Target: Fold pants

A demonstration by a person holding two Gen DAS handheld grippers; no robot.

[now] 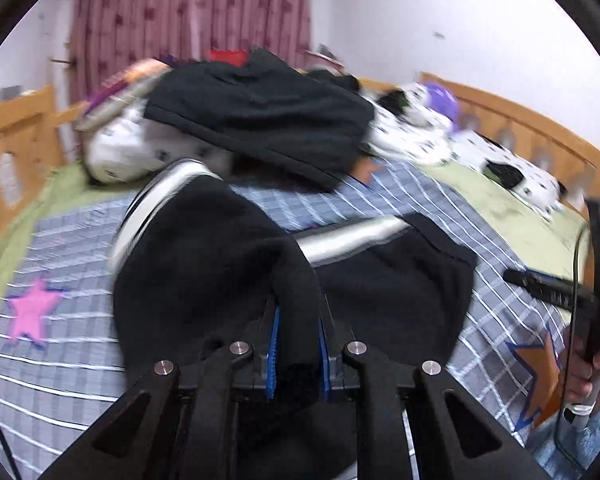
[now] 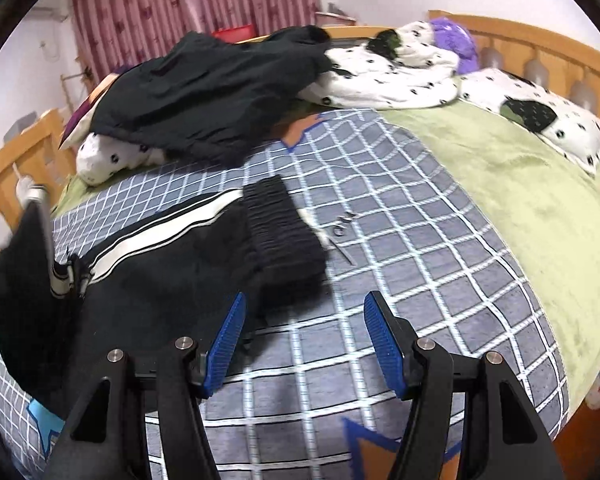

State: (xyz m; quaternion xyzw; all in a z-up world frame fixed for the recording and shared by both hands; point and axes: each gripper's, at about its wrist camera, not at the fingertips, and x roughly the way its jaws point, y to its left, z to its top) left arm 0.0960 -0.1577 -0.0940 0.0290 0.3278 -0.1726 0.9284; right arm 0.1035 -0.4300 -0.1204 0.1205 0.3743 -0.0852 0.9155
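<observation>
The black fleece pants with a white side stripe [image 2: 152, 272] are spread on the grey-blue checked blanket [image 2: 400, 248] of a wooden-framed bed [image 2: 540, 36]. A fold of their black cloth is clamped between the blue pads of the left gripper [image 1: 298, 344] and lifted. The right gripper [image 2: 304, 340] is held with its jaws apart and nothing between them, just beside the ribbed black waistband [image 2: 284, 232]

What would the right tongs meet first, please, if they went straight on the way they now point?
Probably the checked blanket on the bed. The right tongs stand open and empty, angled down at bare blanket, with the black pants' waistband just left of that line. Depth is hard to judge through the fisheye.
</observation>
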